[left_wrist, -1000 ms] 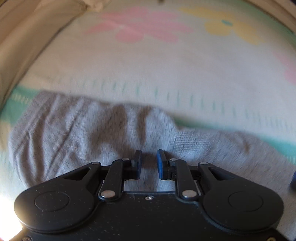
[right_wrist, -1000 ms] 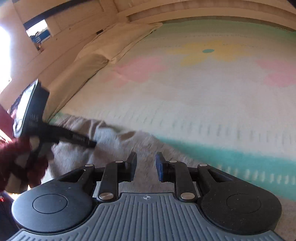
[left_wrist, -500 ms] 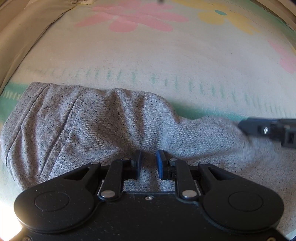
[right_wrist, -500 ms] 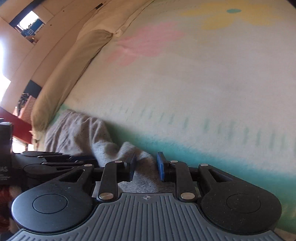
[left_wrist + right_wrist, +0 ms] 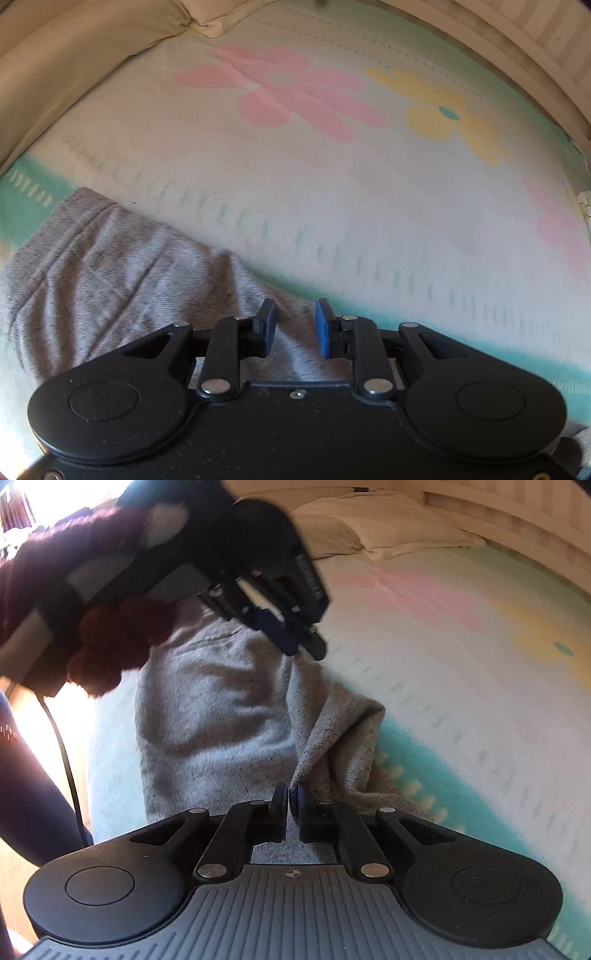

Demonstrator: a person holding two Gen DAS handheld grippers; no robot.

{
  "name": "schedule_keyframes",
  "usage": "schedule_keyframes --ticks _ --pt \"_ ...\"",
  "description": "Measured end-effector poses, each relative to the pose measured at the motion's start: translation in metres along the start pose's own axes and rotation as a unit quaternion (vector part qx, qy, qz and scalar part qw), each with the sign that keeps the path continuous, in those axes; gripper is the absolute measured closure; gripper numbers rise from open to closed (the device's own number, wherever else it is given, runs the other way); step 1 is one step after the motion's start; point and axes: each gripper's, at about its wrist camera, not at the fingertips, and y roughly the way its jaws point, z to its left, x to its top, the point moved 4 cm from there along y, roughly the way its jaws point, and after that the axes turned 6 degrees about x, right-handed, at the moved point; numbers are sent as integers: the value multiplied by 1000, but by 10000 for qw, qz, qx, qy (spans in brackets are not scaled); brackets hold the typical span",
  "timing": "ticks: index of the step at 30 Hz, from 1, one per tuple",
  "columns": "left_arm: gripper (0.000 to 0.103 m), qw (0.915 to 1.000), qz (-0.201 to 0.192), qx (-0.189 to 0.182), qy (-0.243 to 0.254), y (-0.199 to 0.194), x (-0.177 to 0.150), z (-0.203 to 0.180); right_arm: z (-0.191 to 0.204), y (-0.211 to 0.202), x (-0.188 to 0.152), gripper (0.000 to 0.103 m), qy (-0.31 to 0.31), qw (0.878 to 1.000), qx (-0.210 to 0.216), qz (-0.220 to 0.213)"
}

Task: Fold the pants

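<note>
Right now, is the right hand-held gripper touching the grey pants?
Touching. The right wrist view shows the right hand-held gripper shut, a raised fold of the grey pants pinched between its pads.

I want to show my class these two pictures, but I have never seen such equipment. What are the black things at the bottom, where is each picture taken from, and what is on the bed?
No robot here: a person holds a hand tool with two-fingered tongs in each hand, and each tool carries a wide-angle camera looking along its fingers.

The left camera shows the left tongs, jaws opening, with nothing pinched, above grey pants lying on a flowered blanket.

The right camera shows the right tongs shut on a fold of the pants. Above them you see the other tool from outside, held by a hand in a dark red sleeve. Pillows lie at the far end.
</note>
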Motion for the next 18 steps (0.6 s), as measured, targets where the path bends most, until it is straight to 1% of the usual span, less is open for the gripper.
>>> schedule_keyframes --ticks 2,4,5,7,9,11,13,18 --pt "68 9997 76 -178 123 3 -3 -10 8 7 -4 97 -253 9996 -127 84" --pt "66 9981 171 -483 332 4 -7 -25 10 9 -8 97 -378 9990 -191 139" --pt "58 9965 212 -647 484 2 -9 -33 11 9 -9 97 -386 9989 -207 144" --pt "50 9928 218 -810 858 -4 -13 -48 9 9 -10 97 -348 9991 -204 121" --pt "49 9886 131 -790 1274 -12 -17 -58 7 8 -11 97 -285 9994 -189 107" --pt "46 9842 83 -669 1635 -16 -21 -64 4 9 -11 97 -222 9995 -184 110" --pt "46 9813 112 -474 1860 -15 -24 -71 3 8 -11 97 -175 9996 -180 101" --pt "46 9746 230 -235 2214 -10 -30 -70 7 12 -11 97 -212 9995 -219 65"
